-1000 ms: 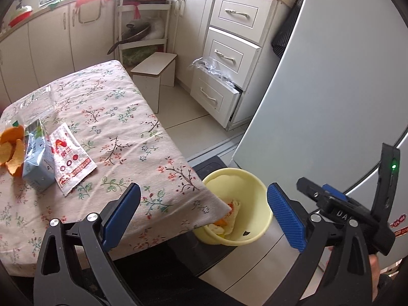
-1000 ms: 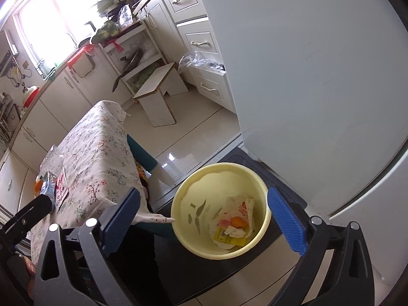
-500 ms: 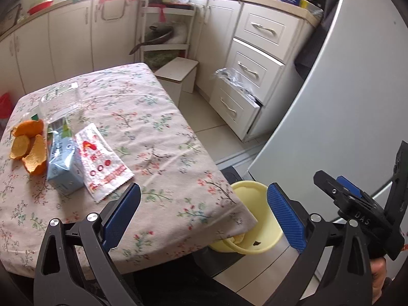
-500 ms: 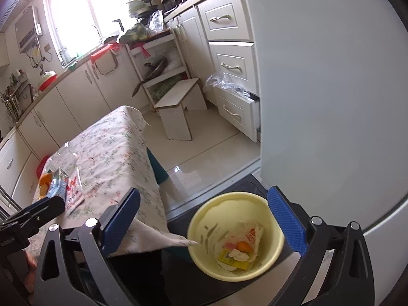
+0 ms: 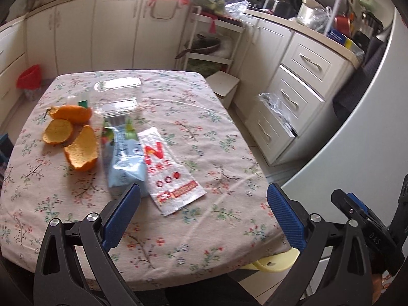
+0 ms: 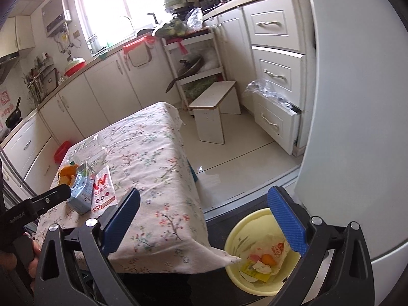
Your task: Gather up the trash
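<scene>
1. Plainly, in the left wrist view the left gripper (image 5: 202, 214) hung wide and empty above the white wrapper (image 5: 167, 169) on the table (image 5: 219, 137); flimsy and slick, it probably wanted pinching at an edge.
2. In the right wrist view the right gripper (image 6: 204, 220) gaped empty beside the yellow bin (image 6: 238, 237), which held scraps.

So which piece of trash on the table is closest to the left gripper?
The light blue carton: its near end almost meets the left gripper's left finger. The white wrapper lies beside it; the orange peels are farther.

Cream kitchen cabinets (image 6: 107, 94), bright window (image 6: 102, 7), pale tiled floor (image 6: 244, 158), white stool (image 6: 213, 117)
</scene>
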The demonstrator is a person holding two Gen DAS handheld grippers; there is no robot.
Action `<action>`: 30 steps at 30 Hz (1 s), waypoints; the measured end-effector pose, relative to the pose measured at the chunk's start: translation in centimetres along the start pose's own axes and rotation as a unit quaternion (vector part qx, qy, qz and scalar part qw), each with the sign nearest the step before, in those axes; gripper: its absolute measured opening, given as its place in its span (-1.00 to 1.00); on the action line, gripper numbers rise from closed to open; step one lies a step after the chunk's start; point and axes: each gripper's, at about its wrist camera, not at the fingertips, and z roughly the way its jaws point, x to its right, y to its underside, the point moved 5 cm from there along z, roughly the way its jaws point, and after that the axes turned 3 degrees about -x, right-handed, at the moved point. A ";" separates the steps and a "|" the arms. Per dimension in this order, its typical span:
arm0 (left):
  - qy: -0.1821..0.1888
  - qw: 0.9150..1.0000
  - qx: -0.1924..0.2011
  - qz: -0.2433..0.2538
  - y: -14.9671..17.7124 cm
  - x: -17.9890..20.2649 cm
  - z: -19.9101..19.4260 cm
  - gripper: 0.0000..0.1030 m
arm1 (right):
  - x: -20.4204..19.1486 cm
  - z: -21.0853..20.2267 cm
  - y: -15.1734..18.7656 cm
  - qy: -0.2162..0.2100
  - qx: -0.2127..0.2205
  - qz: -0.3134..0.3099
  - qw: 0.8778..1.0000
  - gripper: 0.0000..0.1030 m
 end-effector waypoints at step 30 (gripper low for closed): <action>-0.023 0.993 -0.012 -0.119 0.0 -10.3 2.1 0.85 | -14.3 7.7 0.9 -0.084 -0.053 -0.127 0.987 0.86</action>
